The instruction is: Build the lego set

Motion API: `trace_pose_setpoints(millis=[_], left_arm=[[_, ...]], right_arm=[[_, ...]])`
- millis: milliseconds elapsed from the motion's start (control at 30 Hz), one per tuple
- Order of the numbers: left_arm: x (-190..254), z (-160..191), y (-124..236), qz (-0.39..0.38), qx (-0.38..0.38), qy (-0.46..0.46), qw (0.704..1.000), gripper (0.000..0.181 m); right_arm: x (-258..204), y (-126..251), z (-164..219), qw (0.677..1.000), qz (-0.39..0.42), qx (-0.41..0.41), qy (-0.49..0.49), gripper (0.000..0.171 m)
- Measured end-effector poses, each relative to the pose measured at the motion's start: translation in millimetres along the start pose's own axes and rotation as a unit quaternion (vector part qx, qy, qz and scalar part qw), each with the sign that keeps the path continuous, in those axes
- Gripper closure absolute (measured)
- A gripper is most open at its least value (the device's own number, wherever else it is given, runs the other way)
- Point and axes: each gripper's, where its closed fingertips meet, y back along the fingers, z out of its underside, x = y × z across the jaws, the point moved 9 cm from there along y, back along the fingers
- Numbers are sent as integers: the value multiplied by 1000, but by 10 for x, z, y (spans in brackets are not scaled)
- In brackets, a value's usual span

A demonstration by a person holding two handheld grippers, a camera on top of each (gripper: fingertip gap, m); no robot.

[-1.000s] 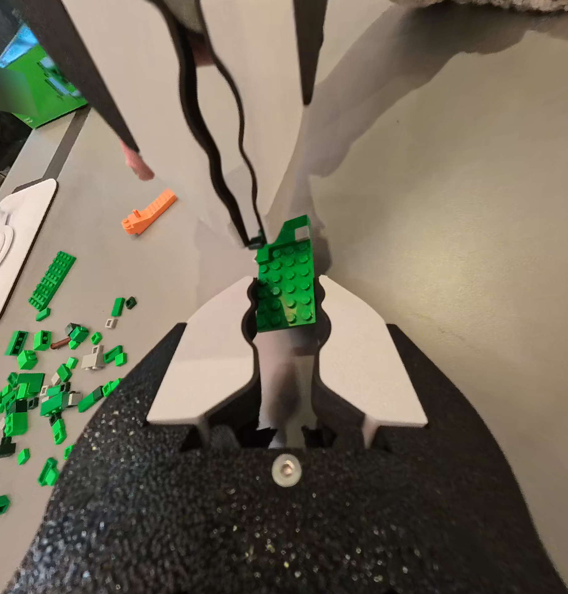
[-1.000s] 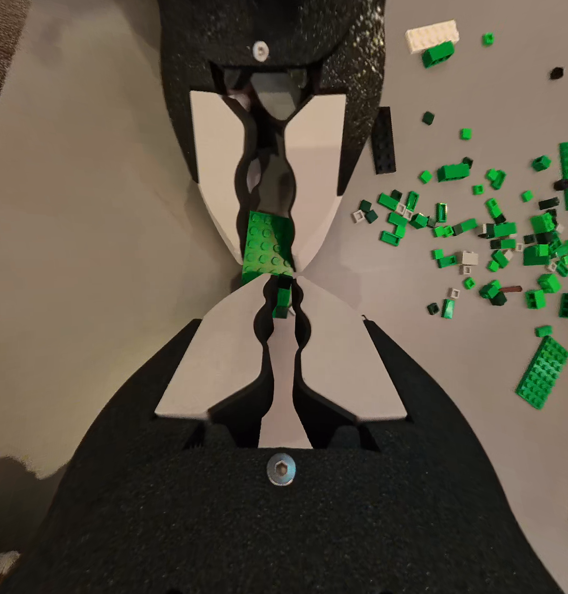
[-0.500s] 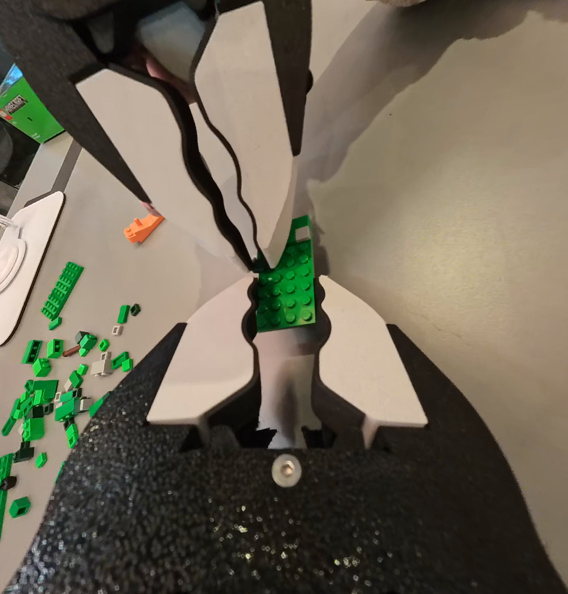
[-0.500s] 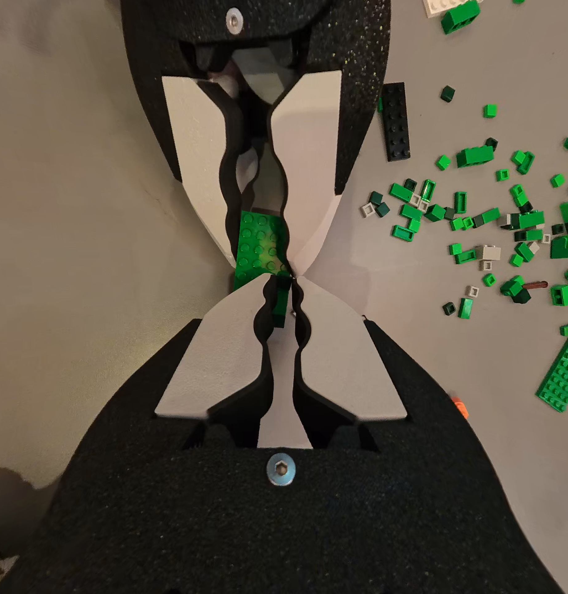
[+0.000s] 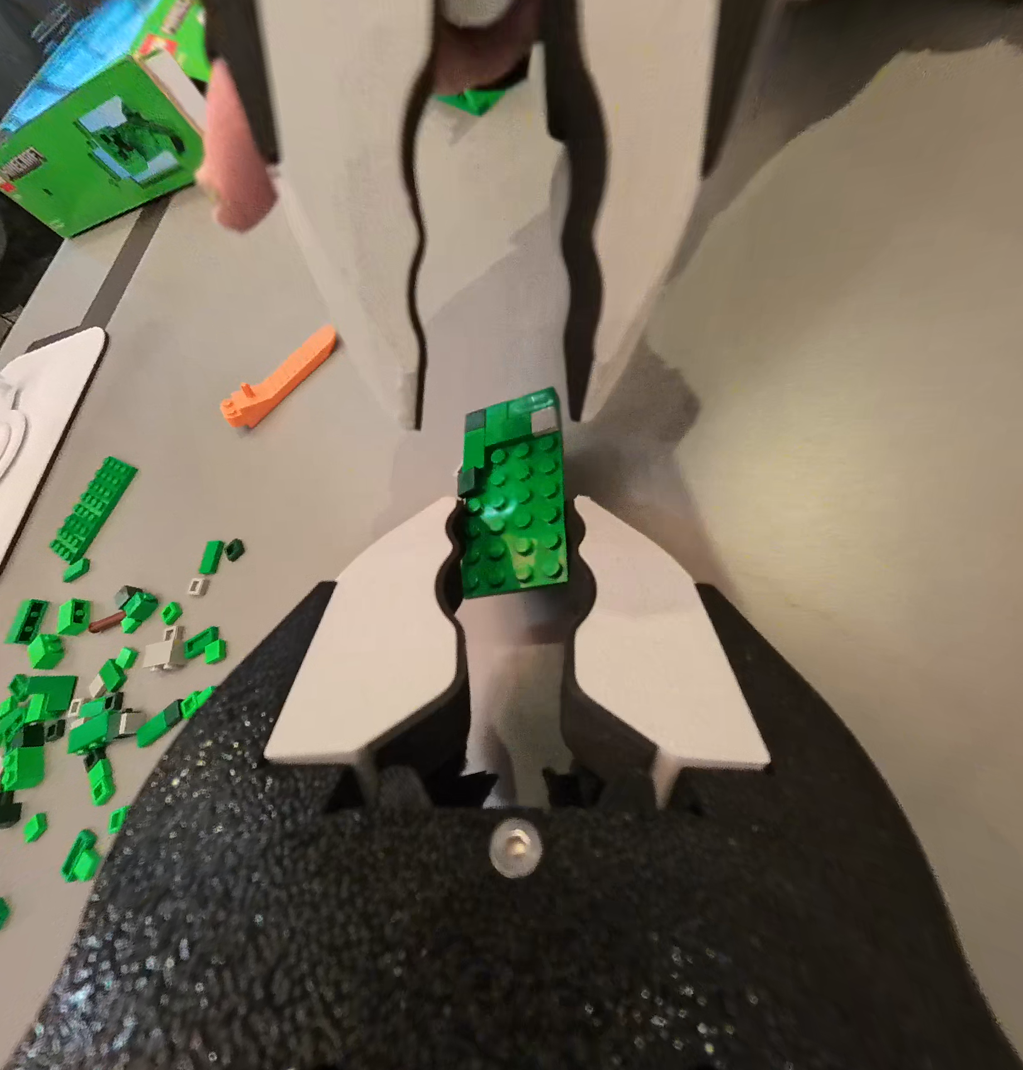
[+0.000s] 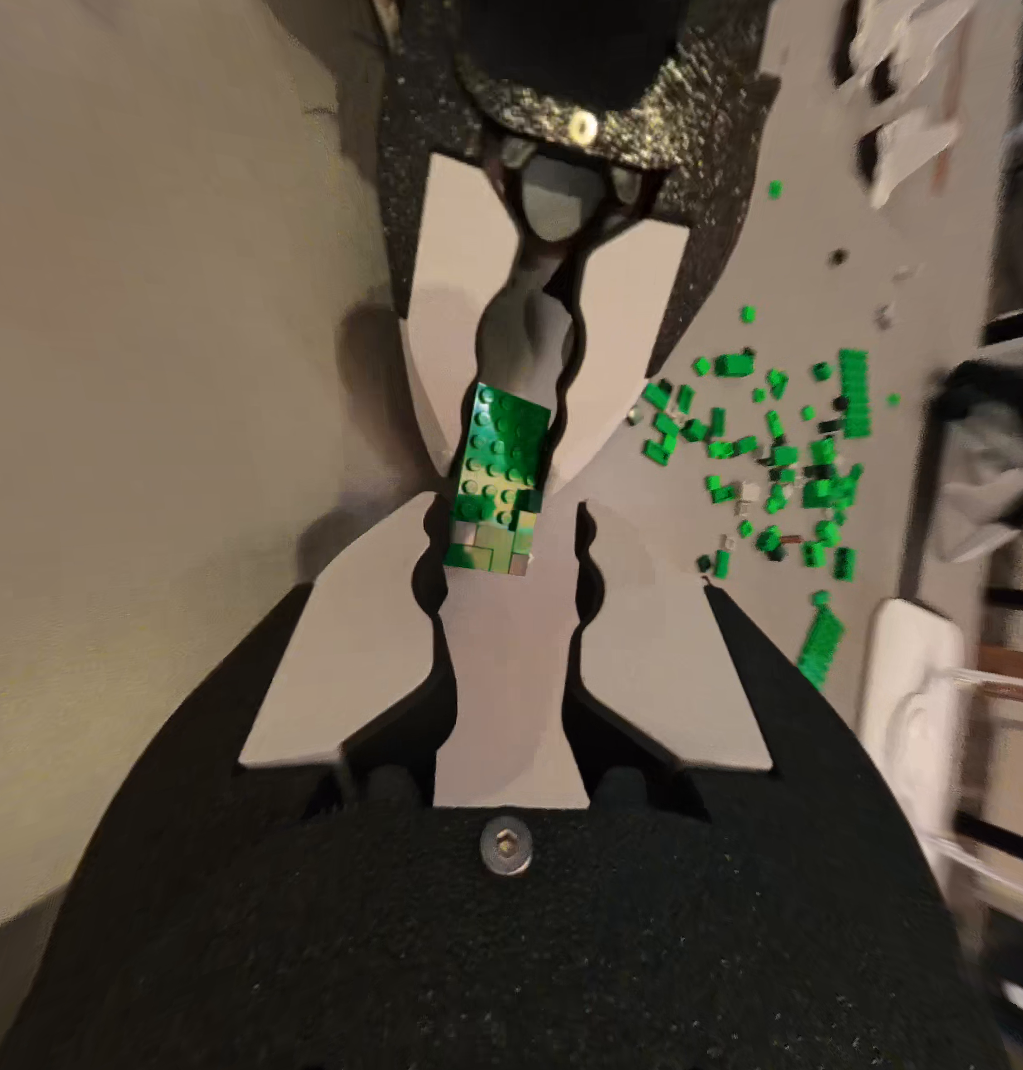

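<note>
My left gripper [image 5: 515, 502] is shut on a green studded plate [image 5: 518, 521] and holds it by its long edges just above the grey table [image 5: 845, 405]. Smooth green, dark green and grey tiles cover the plate's far end [image 5: 512, 420], and a small dark green piece [image 5: 468, 480] sits at its left edge. My right gripper [image 6: 506, 502] is open and empty, its fingers either side of the tiled end of the plate [image 6: 497, 463]. In the left wrist view the right gripper [image 5: 495, 414] faces me, open. In the right wrist view the left gripper [image 6: 503, 469] shows beyond the plate.
Loose green pieces [image 5: 63, 695] lie on the table to the left, with a long green plate [image 5: 92, 509], an orange brick separator [image 5: 277, 385], a white pad [image 5: 28, 417] and a green box [image 5: 92, 150]. The right wrist view shows the same pile [image 6: 787, 463].
My right gripper was shut on a small dark green piece at the plate's far corner. It has now opened and drawn back; the piece stays on the plate. My left gripper still holds the plate.
</note>
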Motion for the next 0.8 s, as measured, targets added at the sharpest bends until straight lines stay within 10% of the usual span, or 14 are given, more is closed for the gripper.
trace_pose_setpoints(millis=[200, 800], left_arm=[[8, -12, 2, -1, 1, -2, 1000, 149], [15, -38, 4, 5, -3, 3, 1000, 149]], right_arm=[[-290, -165, 45, 987, 135, -6, 92, 128], [-396, -285, 51, 960, 200, -72, 179, 151]])
